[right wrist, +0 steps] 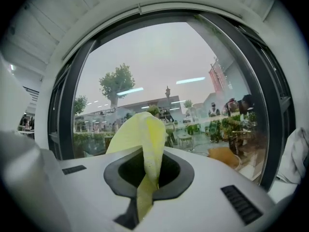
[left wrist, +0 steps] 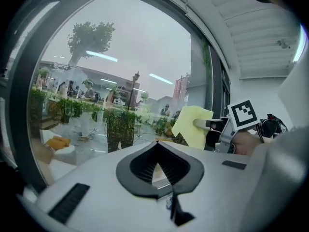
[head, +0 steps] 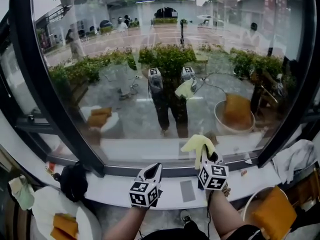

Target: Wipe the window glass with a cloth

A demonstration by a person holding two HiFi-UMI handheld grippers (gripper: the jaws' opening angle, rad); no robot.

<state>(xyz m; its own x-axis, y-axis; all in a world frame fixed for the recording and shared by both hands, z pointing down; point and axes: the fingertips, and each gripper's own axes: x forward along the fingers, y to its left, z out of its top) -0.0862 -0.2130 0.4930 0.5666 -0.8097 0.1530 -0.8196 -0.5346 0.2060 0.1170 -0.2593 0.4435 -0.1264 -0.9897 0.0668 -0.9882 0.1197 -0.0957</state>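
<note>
So, quick look from my end: the right gripper [head: 208,155] has its jaws clenched on the yellow cloth [head: 197,145]. In the right gripper view the cloth [right wrist: 140,135] runs up out of the right gripper [right wrist: 150,154] and folds over the top, pointed straight at the window glass [right wrist: 159,81]. From the head view the cloth sits low against the window glass [head: 150,79], just right of the middle, near the bottom frame. I honestly can't tell if it's touching the pane or just in front of it.

The left gripper [head: 154,169] is beside it, a bit further back from the glass, over the white sill [head: 112,190]. Its own view shows the left gripper [left wrist: 156,145] with jaws clenched together and nothing between them; the cloth [left wrist: 193,125] shows off to its right.

Other stuff below the glass: a black bundle [head: 74,181] on the sill at the left, and a white basin [head: 248,208] with something orange in it at the lower right.
</note>
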